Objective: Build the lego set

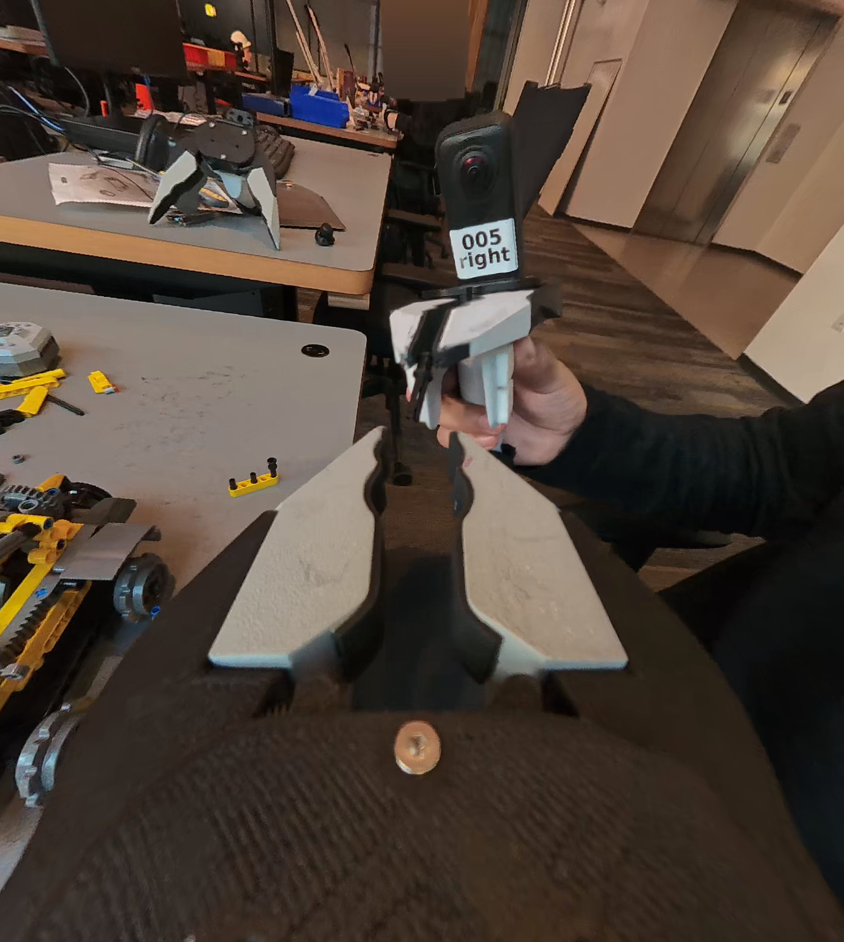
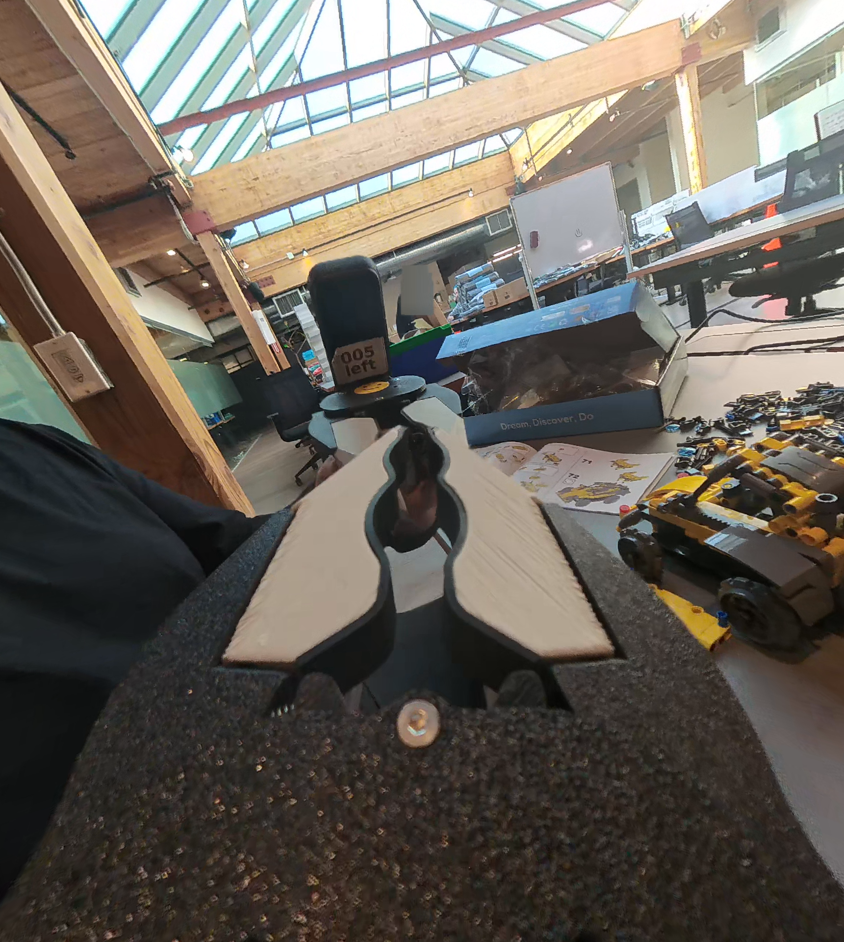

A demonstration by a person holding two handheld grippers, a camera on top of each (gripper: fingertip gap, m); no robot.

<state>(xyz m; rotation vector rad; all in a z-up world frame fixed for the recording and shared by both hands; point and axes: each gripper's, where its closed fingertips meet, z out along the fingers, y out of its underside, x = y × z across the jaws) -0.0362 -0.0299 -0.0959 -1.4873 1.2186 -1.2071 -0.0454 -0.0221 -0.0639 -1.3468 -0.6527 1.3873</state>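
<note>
My left gripper (image 1: 419, 443) is open and empty, held in the air off the right edge of the grey table (image 1: 205, 397). Just beyond its tips, a hand (image 1: 542, 408) holds my right gripper (image 1: 422, 377), which faces it. The right gripper (image 2: 418, 432) is shut on a small black pin (image 2: 417, 443), which also shows in the left wrist view (image 1: 425, 374). The left gripper (image 2: 389, 423) shows right behind it, jaws apart. A yellow and grey brick vehicle (image 1: 27, 560) stands on the table, to the right in the right wrist view (image 2: 766, 520).
A short yellow beam with black pins (image 1: 253, 483) and loose yellow beams (image 1: 17, 387) lie on the table. An instruction booklet (image 2: 588, 474), an open blue box (image 2: 562, 367) and a pile of small parts (image 2: 817, 408) sit farther back. A wooden post (image 2: 78, 255) stands left.
</note>
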